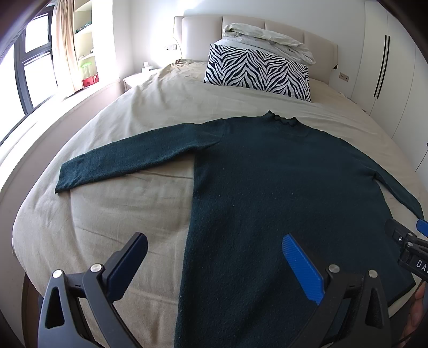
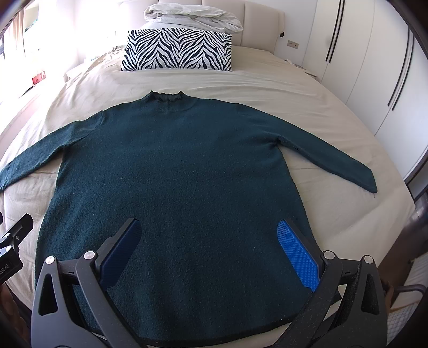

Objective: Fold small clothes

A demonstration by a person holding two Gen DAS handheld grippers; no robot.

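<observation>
I am working in a home bedroom: a wide bed [image 2: 281, 88] covered with a beige sheet fills most of what I see, backed by a padded cream headboard [image 1: 315, 40]. At its head a zebra-print pillow [image 2: 178, 50] lies with a bundled pale duvet [image 2: 192, 13] heaped on top of it. To my right stands a white fitted wardrobe [image 2: 374, 67] with long dark handles, and to my left a big window [image 1: 29, 69] with a cream curtain [image 1: 64, 45], open shelves [image 1: 85, 34] and a small white bedside table [image 1: 136, 79].
</observation>
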